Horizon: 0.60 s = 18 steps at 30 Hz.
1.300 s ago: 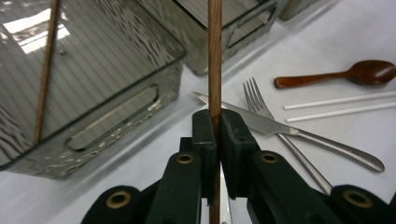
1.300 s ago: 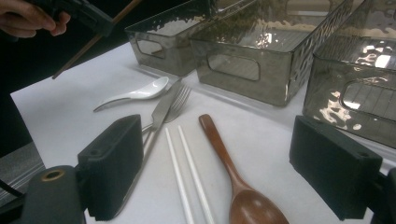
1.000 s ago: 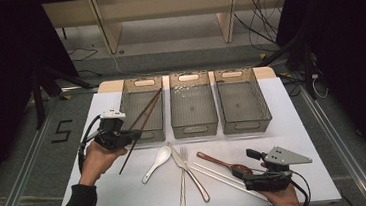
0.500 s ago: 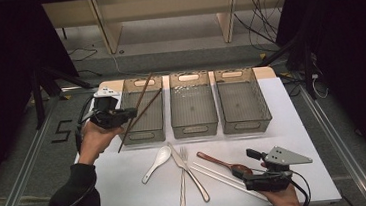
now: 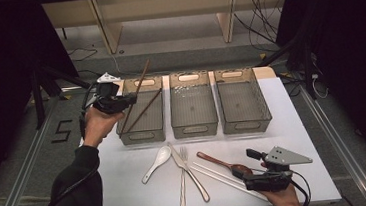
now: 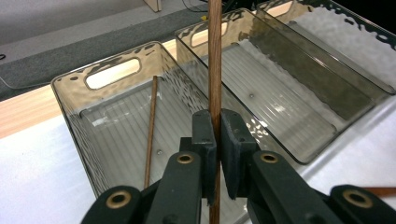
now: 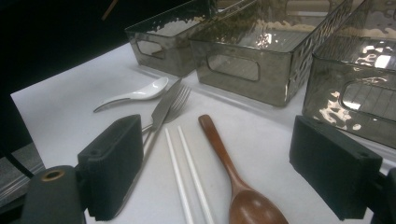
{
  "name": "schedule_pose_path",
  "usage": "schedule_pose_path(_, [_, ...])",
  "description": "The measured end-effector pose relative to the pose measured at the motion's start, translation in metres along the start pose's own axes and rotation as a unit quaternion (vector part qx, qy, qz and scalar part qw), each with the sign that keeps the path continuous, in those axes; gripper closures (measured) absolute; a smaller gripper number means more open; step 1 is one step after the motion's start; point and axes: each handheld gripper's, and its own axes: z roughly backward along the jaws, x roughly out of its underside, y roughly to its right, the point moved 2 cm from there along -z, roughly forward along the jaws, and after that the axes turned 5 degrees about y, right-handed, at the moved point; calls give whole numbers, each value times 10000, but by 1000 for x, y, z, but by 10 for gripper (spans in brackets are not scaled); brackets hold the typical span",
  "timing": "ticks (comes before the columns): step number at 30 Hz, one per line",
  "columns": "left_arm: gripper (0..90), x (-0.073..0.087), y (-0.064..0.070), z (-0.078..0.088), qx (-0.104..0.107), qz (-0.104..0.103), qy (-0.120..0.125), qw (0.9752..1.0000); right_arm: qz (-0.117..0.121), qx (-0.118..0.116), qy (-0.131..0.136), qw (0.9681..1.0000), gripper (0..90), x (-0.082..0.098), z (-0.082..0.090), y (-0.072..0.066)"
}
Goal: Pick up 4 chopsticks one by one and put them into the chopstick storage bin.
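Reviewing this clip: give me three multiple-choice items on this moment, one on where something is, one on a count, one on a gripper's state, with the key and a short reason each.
1. Where does the loose brown chopstick lie?
A. In the left bin
B. In the middle bin
C. On the white table beside the fork

2. How many smoky clear bins stand in the row?
A. Two
B. Three
C. Four

3. How do the left gripper jaws stand?
A. Wide open over the bin
B. Shut with nothing between them
C. Shut on a brown chopstick

Key: 1 A, the left gripper view shows it on that bin's ribbed floor. 2 B, the high view shows left, middle and right bin side by side. 3 C, the pads press the stick from both sides in the left gripper view.
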Motion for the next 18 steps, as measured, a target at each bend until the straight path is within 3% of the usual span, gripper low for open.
schedule_pose_path(15, [844, -7, -18, -21, -240, 52, 51, 9997, 1, -35, 0, 10000, 184, 0, 0, 0])
schedule_pose_path(18, [843, -6, -21, -25, -182, 66, 73, 9998, -7, -37, 2, 10000, 184, 0, 0, 0])
